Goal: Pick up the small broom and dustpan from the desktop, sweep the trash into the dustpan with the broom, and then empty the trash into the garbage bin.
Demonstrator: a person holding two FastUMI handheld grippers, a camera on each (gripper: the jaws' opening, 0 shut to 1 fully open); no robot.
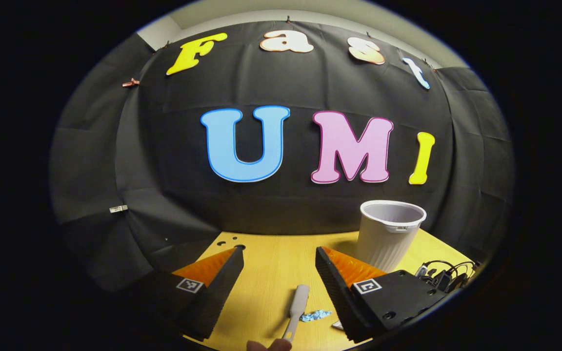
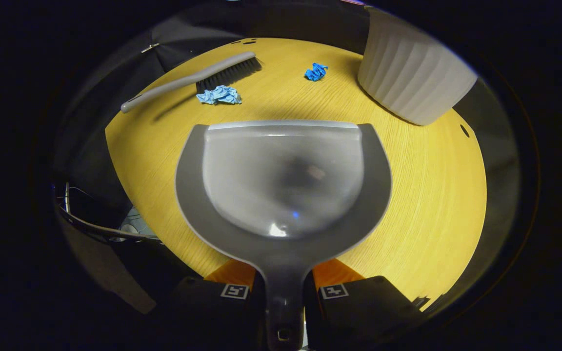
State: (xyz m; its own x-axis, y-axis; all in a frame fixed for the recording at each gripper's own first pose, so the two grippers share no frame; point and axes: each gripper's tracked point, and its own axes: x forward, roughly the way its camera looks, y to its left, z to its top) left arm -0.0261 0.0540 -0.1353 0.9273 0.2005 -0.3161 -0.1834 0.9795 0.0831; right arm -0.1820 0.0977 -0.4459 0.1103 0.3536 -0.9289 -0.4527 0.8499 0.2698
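The right claw (image 2: 283,287) clenches the dustpan (image 2: 283,195) handle above the bench (image 2: 432,195), the broom (image 2: 193,78) and blue paper scraps (image 2: 219,95) lying beyond near the white bin (image 2: 412,78), while the left claw (image 1: 279,278) gapes, released, over the broom's handle.

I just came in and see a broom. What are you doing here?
It's clean-up time. The right gripper holds the dustpan by its handle above the desk. The left gripper is open above the broom, not gripping it yet. Two blue paper scraps await sweeping; the bin stands nearby.
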